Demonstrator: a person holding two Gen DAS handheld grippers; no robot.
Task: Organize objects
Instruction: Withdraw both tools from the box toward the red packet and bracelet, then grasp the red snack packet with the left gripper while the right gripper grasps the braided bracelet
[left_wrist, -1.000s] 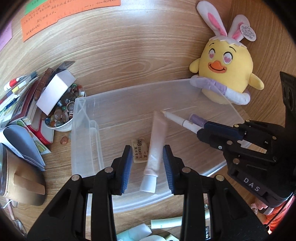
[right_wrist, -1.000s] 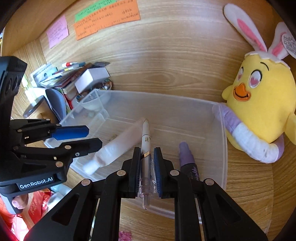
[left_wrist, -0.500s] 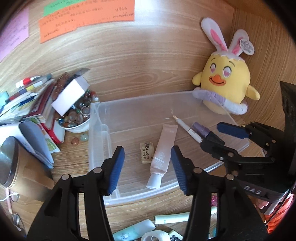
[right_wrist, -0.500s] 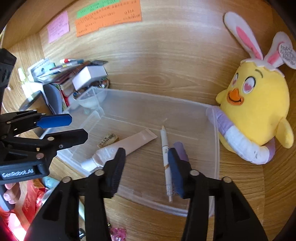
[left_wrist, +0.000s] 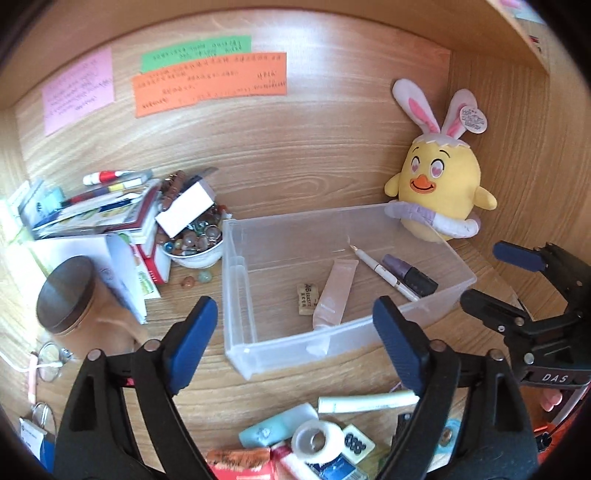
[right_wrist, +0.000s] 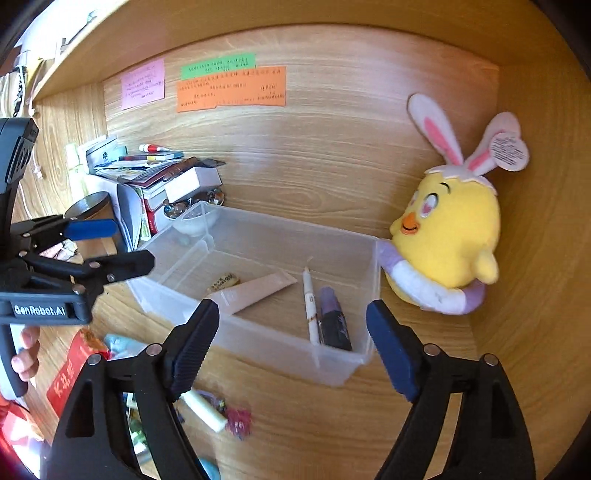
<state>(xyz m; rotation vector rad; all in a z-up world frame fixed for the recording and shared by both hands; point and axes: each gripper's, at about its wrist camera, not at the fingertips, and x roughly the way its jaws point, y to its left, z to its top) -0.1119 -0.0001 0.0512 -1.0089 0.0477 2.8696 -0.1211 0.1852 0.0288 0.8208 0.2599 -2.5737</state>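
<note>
Desk (left_wrist: 314, 155): glasses (left_wrist: 51, 363) left-view only

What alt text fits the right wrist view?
The right gripper, its fingers opening with nothing between them, hangs before a clear plastic bin holding a pink tube, a white pen, a purple marker and an eraser. A yellow chick plush sits beside the bin.
</note>
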